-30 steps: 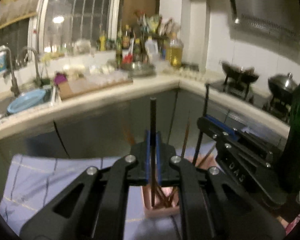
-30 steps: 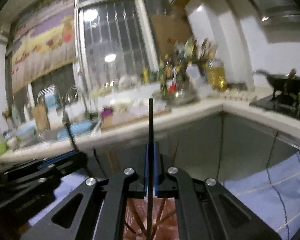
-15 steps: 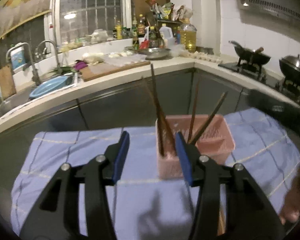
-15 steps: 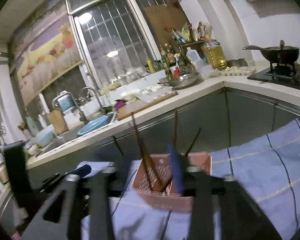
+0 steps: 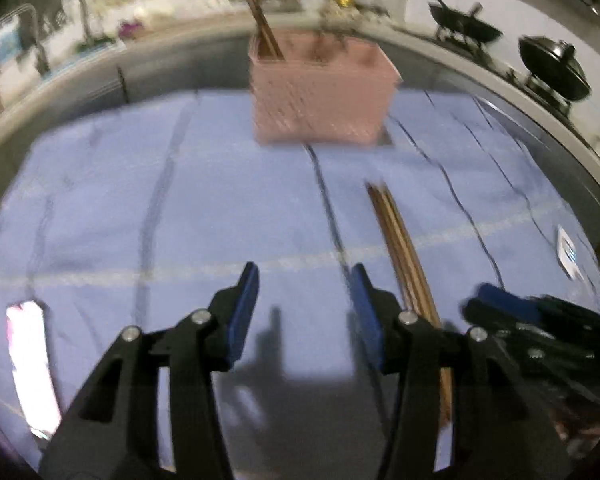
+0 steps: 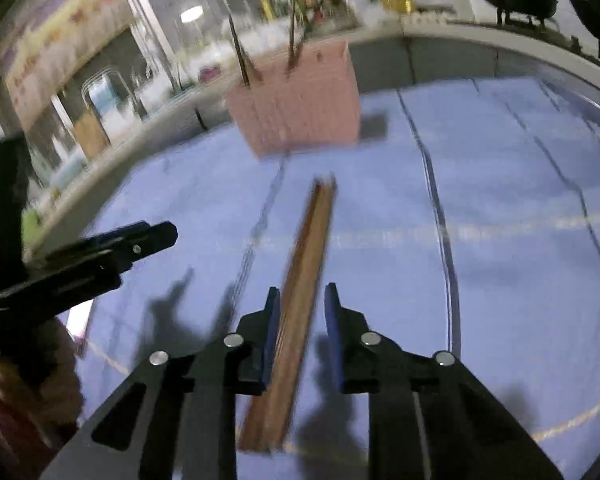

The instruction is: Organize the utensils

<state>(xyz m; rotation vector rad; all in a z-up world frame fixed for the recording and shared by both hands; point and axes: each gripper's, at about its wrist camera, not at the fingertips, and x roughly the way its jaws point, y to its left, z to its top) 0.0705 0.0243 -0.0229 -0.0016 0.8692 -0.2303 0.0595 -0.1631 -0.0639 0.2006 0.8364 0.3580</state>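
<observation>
Left wrist view: the left gripper (image 5: 304,304) is wide apart over the blue cloth (image 5: 140,200). Brown chopsticks (image 5: 400,248) lie just right of it. The pink basket (image 5: 320,92) stands far back, with bare cloth between.

Right wrist view: the right gripper (image 6: 302,320) is spread around the chopsticks (image 6: 300,300), not pinching.

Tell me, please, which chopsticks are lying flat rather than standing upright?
The bundle of chopsticks on the blue cloth; the others stand in the pink basket.

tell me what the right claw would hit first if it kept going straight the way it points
Likely the brown chopsticks lying on the blue cloth: they already run between the open right claw fingers. Beyond them stands the pink basket. Blur leaves height above the cloth unclear.
</observation>
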